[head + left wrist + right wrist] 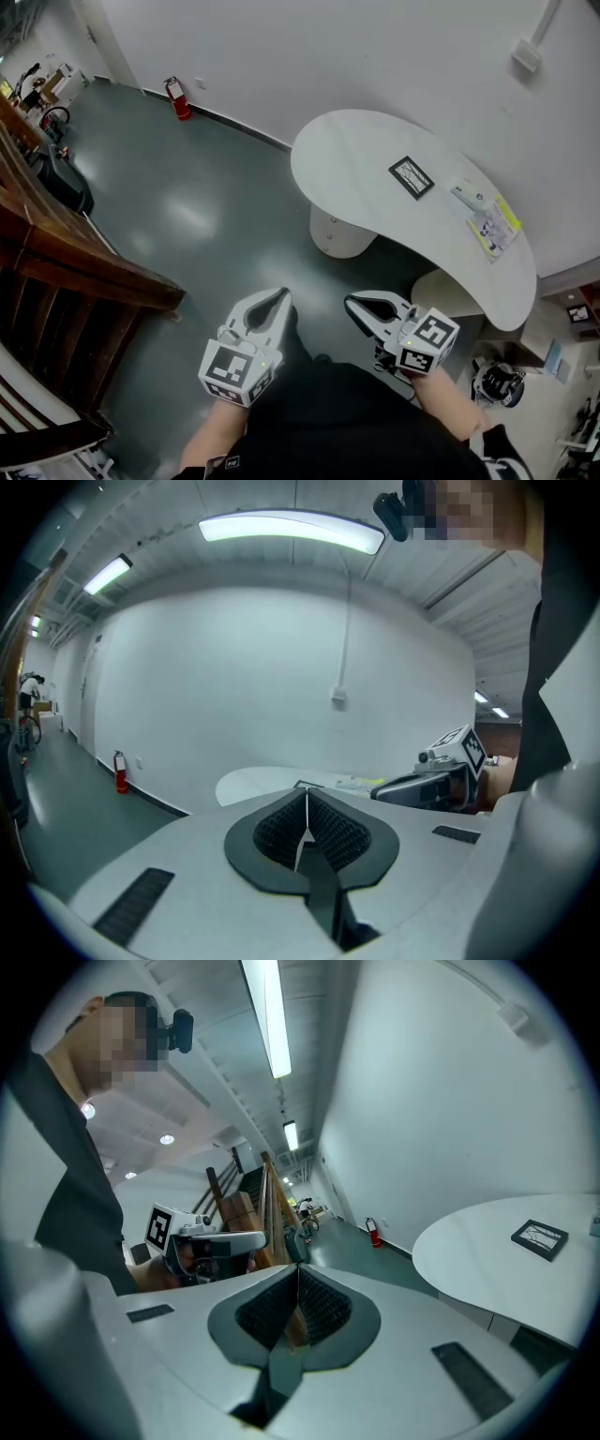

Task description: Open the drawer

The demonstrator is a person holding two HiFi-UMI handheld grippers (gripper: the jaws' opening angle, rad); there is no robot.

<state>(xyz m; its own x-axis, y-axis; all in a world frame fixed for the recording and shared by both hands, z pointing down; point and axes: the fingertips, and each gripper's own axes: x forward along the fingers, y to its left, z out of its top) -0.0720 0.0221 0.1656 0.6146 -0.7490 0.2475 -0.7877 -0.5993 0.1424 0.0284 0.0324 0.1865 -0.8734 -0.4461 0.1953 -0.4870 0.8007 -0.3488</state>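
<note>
Both grippers are held low over the grey floor [187, 216], side by side and near each other. The left gripper [280, 296] is closed completely, pad against pad, and nothing is held in it. The right gripper [351, 304] is closed in the same way and is also empty. A white table [356, 159] is seen ahead of them, with a black frame [411, 177] and papers [492, 225] lying on it. The drawer cannot be made out in any view.
</note>
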